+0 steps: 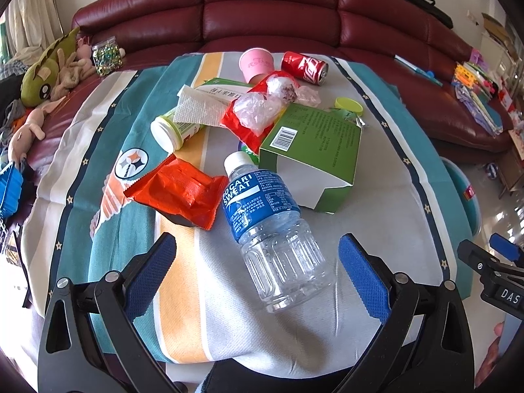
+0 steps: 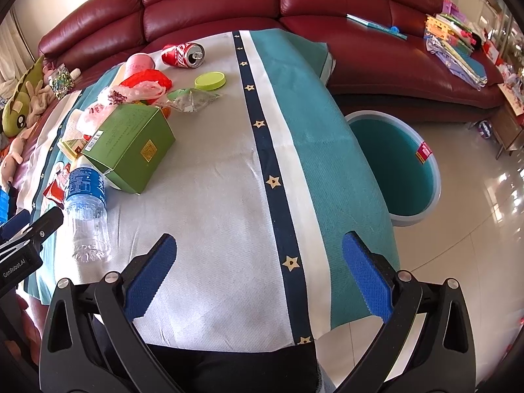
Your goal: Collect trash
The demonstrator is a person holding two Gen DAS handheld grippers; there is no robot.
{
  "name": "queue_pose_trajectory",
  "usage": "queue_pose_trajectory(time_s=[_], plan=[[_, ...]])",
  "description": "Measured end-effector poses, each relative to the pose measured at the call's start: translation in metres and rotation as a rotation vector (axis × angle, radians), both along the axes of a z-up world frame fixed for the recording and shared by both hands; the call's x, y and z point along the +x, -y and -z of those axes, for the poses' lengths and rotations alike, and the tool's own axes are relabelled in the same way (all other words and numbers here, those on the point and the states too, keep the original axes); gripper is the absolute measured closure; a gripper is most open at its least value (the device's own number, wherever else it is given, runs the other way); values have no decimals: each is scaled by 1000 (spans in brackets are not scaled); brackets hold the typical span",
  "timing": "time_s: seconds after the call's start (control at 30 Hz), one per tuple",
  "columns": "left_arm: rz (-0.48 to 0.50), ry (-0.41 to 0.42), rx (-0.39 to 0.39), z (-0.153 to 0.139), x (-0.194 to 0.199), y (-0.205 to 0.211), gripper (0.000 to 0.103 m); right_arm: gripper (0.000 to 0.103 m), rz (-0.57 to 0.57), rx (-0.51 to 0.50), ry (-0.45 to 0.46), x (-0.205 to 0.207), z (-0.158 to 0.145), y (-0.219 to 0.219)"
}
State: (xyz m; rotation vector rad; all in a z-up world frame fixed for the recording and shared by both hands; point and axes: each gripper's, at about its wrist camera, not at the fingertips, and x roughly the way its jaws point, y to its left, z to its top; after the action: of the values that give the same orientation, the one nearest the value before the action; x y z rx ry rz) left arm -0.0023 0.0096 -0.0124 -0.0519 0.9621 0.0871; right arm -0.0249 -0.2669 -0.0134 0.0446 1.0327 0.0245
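While hovering low over the tablecloth [image 1: 376, 196], left gripper [image 1: 257, 252] spread wide, nothing held, clear plastic bottle [image 1: 268, 226] lying on its side between the blue pads [image 1: 363, 271], apart from both. Trash strewn left to right: white jar [image 1: 172, 129] tipped over under a paper napkin [image 1: 199, 108], orange-red wrapper [image 1: 178, 193] just beside the bottle neck, red bag [image 1: 242, 124] with crumpled clear plastic on top, pink cup [image 1: 255, 64], green carton [image 1: 314, 150] touching the bottle cap area, red soda can [image 1: 304, 67] on its side, yellow-green lid [image 1: 348, 104]. Right gripper [image 2: 258, 262] likewise wide, empty, over bare cloth near the table edge. Teal bin [image 2: 393, 163] on the floor just right of the table, red tag on its inner wall.
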Motion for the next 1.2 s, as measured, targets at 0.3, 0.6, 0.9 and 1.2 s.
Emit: queue_pose_trajectory(time_s=[0.3,0.6,0.9,1.2], plan=[[0,0,0,0,0,0,4,6,2,1,-5,0,1,0],[-1,1,-1,1,0,-1,4,6,5,2,-5,0,1,1],[6,-8,-5,3,0,-2,4,6,3,6,-10,1,2,1],[-13,-86,-29,22,9,-18,4,6,5,13,-30,5,9,1]])
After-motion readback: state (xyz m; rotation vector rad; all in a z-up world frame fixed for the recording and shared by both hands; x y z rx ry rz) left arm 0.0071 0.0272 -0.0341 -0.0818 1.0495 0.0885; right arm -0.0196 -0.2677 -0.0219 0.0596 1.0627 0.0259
